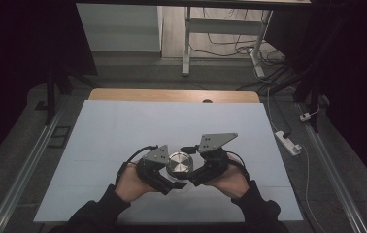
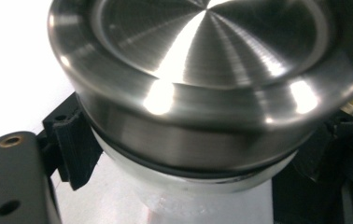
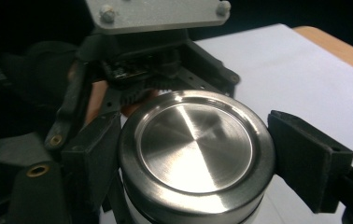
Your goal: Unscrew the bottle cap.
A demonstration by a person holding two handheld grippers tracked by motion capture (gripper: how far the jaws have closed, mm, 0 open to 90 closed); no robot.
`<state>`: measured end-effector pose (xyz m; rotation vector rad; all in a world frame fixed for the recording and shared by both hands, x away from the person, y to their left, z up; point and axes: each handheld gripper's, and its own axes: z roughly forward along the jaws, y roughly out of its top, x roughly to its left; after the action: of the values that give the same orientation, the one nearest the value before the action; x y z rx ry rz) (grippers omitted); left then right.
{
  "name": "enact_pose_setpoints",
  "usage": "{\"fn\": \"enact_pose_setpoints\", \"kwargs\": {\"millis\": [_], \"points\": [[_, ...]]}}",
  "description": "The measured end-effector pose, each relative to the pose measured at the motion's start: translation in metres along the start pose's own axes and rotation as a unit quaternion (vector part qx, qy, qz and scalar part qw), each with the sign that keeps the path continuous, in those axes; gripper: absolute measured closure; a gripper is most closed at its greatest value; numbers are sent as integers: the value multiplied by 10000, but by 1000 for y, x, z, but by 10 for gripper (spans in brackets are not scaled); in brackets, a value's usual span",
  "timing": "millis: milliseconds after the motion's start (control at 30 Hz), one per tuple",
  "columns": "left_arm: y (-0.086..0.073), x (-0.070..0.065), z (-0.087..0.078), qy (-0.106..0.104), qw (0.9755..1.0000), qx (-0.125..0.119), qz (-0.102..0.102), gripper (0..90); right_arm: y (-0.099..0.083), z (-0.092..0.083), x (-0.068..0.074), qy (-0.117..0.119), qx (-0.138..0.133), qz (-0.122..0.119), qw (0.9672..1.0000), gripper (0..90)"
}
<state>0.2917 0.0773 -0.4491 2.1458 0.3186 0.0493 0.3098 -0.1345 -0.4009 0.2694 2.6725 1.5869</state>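
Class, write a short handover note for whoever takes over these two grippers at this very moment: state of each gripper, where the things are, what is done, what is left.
Left gripper: shut on the jar, low, under the metal lid.
Right gripper: shut on the lid, one jaw at each side of its rim.
Place: the jar stands near the front middle of the white mat, between both hands.
Done: both grips are set, the body steadied and the lid clamped.
Left: the lid sits on the jar; probably twist it off with the right while the left holds the jar steady.
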Motion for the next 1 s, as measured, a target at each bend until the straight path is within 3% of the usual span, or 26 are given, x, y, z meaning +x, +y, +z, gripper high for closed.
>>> {"fn": "enact_pose_setpoints", "kwargs": {"millis": [67, 133, 200, 233, 267, 300, 367, 467, 533, 567, 600, 700, 767, 867, 967, 1000], "points": [[1, -1, 0, -22, 10000, 8, 63, 157, -1, -2, -4, 253, -50, -74, 9996, 199], [2, -1, 0, 10, 10000, 3, 25, 157, -2, -3, -5, 289, -95, -67, 9995, 192], [1, -1, -1, 164, 9998, -10, -106, 157, 1, -3, 2, -140, -59, 12, 9999, 88], [1, -1, -1, 164, 9998, -10, -106, 157, 1, -3, 2, -140, -59, 12, 9999, 88], [1, 1, -2, 225, 9997, 3, -134, 157, 5, -4, 8, -396, -37, 68, 9992, 68], [1, 1, -2, 294, 9994, -9, -208, 157, 5, -4, 8, -396, -37, 68, 9992, 68], [0, 3, -3, 436, 9985, -7, -319, 157, 8, -3, 13, -618, -30, 179, 9979, 57], [-1, 4, -3, 611, 9972, 31, -425, 157, 9, 0, 20, -1042, 14, 267, 9942, 59], [-1, 5, -2, 682, 9964, 24, -497, 157, 8, 5, 21, -1331, 54, 287, 9907, 69], [-2, 5, -2, 700, 9962, 28, -525, 157, 6, 10, 21, -1556, 106, 329, 9872, 111], [-2, 5, -1, 719, 9960, 38, -535, 157, 5, 12, 21, -1611, 79, 346, 9863, 117], [-1, 3, 2, 811, 9953, 120, -515, 157, 3, 16, 22, -1590, 29, 377, 9866, 172], [-1, 3, 3, 836, 9951, 153, -499, 157, 2, 18, 23, -1684, 16, 380, 9850, 193], [-1, 3, 2, 778, 9957, 160, -479, 157, 2, 18, 23, -1661, 13, 441, 9851, 197], [-1, 3, 1, 639, 9970, 139, -424, 157, 2, 16, 20, -1478, 38, 361, 9884, 198], [-1, 3, 1, 561, 9976, 116, -395, 157, 2, 13, 17, -1238, 10, 262, 9920, 199]]}}
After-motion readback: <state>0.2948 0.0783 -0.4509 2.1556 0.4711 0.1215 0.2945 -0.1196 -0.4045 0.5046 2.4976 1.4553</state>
